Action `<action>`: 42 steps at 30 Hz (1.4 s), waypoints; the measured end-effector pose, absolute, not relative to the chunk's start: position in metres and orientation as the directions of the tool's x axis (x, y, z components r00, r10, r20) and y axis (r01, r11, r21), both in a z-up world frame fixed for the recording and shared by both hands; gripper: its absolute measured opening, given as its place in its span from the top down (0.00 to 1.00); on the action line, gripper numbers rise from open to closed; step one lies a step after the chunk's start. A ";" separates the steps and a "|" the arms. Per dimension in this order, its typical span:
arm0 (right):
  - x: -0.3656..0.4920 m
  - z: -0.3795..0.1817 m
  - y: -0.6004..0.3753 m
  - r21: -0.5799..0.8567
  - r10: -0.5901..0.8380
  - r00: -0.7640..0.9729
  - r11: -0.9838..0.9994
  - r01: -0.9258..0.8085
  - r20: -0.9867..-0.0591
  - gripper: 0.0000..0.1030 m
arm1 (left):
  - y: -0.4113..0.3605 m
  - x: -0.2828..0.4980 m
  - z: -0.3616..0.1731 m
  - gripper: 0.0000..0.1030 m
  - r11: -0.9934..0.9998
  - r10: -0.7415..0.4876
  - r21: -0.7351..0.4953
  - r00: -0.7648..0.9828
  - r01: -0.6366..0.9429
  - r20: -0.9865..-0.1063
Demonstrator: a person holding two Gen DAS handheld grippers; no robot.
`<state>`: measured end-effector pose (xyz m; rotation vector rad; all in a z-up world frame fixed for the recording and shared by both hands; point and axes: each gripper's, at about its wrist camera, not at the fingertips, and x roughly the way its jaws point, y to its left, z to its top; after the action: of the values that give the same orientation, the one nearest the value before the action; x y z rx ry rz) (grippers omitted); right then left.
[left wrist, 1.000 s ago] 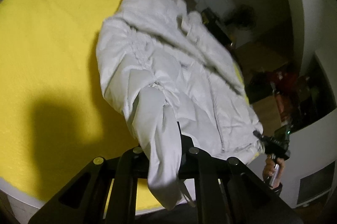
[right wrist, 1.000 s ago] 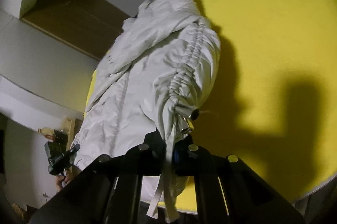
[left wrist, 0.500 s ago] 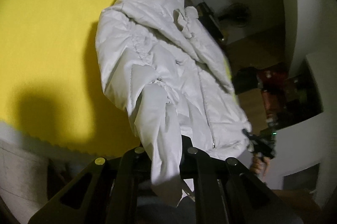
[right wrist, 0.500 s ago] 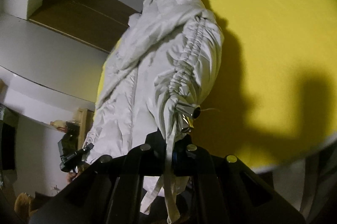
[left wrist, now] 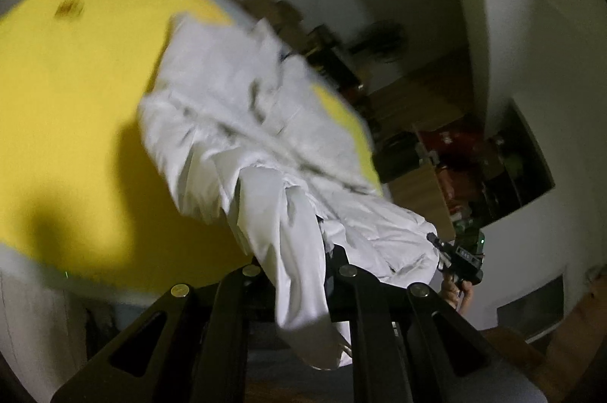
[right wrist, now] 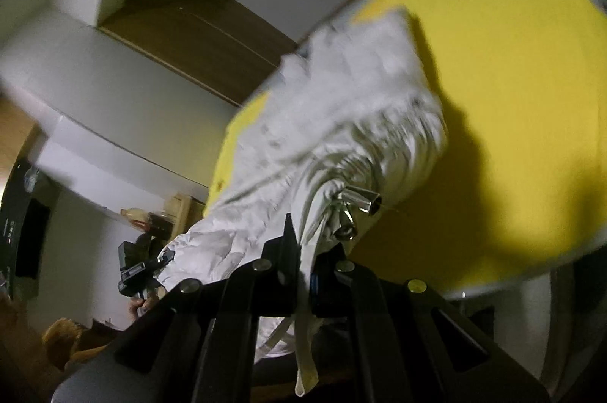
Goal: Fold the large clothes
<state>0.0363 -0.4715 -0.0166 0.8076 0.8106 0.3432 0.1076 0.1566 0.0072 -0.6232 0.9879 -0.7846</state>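
Left gripper (left wrist: 303, 262): fingers pinched on white fabric of the jacket's hem, lower centre of its frame.
Right gripper (right wrist: 303, 259): fingers clamped on the other hem corner, drawcord toggle (right wrist: 360, 204) just above.
Jacket (left wrist: 242, 122): white, stretched from both grippers up onto the yellow table cover (left wrist: 76, 92), mid-frame; image blurred.
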 end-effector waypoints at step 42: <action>0.502 -0.164 -0.552 0.608 0.434 0.436 0.655 0.449 -0.789 0.90 | 0.022 0.579 -0.131 0.87 0.766 -0.608 -0.640 0.251 -0.062 -0.753</action>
<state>0.5022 -0.5517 -0.1642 0.9113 1.1657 -0.0112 0.5788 0.0222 -0.1305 -0.6313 1.2809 -0.4067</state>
